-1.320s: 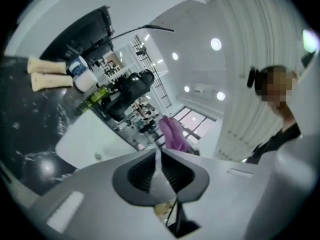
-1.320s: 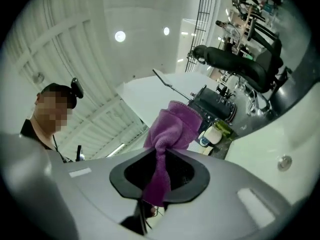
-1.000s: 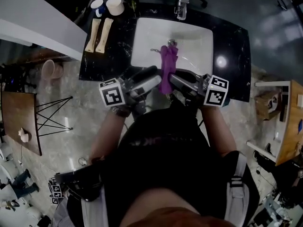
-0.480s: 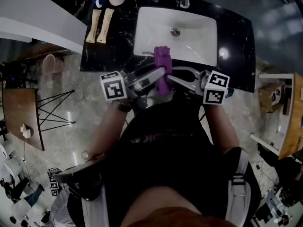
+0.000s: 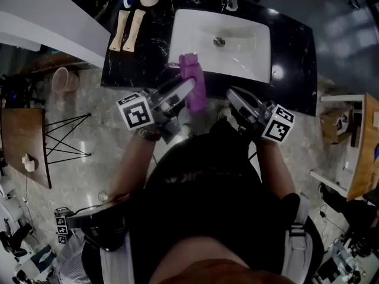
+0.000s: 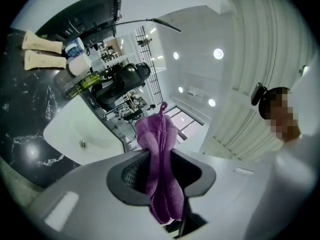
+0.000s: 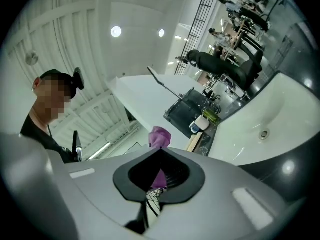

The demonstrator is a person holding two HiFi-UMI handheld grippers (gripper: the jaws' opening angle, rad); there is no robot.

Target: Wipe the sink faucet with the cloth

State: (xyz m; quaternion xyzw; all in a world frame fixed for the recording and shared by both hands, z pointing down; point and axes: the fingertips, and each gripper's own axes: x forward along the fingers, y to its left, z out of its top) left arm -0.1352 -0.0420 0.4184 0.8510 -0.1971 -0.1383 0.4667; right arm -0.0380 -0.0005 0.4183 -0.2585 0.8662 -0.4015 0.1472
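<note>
I held my left gripper (image 5: 183, 89) out in front of me, pointing level, with its tip leaning in toward the middle. Its jaws had just been closing, and they pinched the purple cloth (image 6: 156, 144) between them. My right gripper (image 5: 234, 96) was a little apart on the other side, level too and leaning in. Its jaws were pressed together with nothing in them. My left arm (image 5: 131, 161) and right arm (image 5: 273, 167) were bent and reached forward

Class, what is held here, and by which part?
Left gripper, jaws having just closed further, grips the purple cloth mid-length; right gripper shut, empty.
</note>
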